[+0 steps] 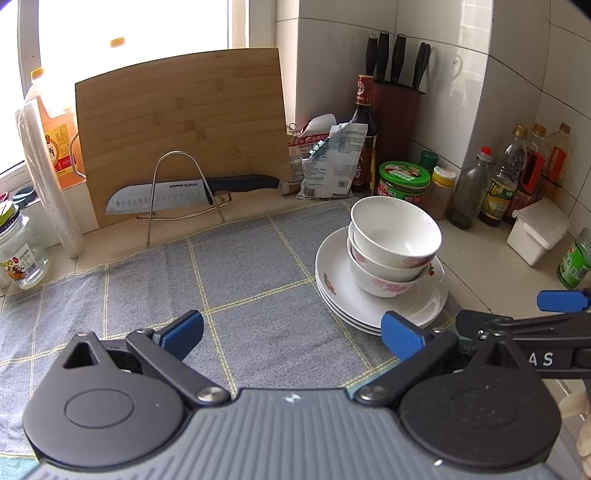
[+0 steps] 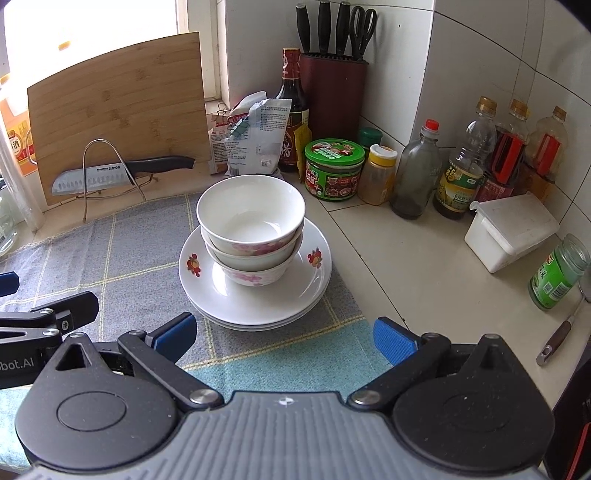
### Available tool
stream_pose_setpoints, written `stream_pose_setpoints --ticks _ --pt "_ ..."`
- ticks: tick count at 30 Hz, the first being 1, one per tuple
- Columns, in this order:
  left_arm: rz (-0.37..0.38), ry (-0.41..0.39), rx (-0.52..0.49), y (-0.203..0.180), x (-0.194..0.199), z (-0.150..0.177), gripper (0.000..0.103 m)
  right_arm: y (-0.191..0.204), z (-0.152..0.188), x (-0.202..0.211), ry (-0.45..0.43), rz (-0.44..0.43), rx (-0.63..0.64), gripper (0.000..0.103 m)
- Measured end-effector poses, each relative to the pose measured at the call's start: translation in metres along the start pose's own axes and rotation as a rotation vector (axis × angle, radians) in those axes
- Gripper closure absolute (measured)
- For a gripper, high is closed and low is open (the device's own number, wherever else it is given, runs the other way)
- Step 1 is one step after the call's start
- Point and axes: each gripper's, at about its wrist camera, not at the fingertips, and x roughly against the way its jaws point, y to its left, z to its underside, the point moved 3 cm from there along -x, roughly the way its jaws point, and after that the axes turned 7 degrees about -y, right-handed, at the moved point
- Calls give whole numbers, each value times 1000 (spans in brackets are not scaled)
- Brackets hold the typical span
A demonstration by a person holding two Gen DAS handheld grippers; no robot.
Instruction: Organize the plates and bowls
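Grey checked cloth (image 2: 122, 251) on tiled counter (image 2: 406, 266), sunlit window (image 1: 129, 22)

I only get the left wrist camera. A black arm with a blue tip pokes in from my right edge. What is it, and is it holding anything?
Observer: That is the right gripper. Its own camera shows both blue fingers spread wide, with nothing between them.
Operator: What is it aimed at?
Observer: The stack of plates, with three bowls on top, sits straight ahead of it, untouched.
Operator: Anything beyond my right edge?
Observer: A utensil with a brown handle lies on the counter beside the green jar.
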Motion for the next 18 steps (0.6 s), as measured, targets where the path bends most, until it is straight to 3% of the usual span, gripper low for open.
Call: stream_pose_setpoints --ticks 18 --pt "-2 0 -1 -1 1 -1 1 0 0 1 0 10 2 0"
